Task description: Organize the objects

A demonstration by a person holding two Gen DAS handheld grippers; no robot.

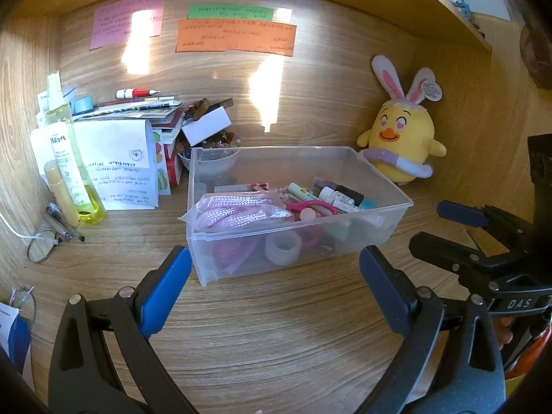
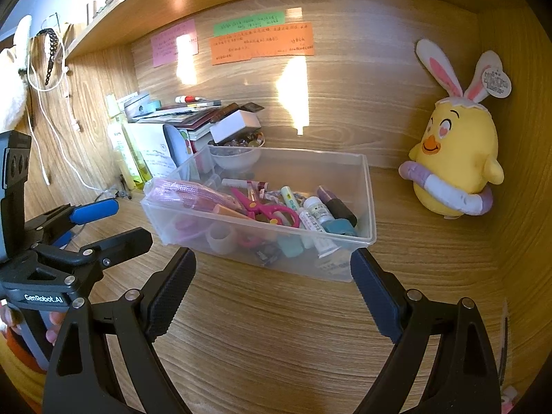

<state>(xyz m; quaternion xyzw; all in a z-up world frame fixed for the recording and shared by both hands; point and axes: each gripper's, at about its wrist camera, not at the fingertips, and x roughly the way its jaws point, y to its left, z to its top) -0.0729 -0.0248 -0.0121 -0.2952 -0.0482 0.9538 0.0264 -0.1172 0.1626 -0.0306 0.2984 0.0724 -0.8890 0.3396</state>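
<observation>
Wood-grain worktop (image 1: 276, 327) carries the clear bin (image 1: 376, 172) of odds and ends mid-surface, both hand-held grippers, left (image 1: 274, 284) and right (image 2: 272, 289), gaping empty just before it, where a careless reach could shove it askew.

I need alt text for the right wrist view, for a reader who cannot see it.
A clear plastic bin of pink scissors, tubes and small bottles sits on a wooden desk, beyond the open right gripper. A yellow plush chick with bunny ears stands to its right.
</observation>
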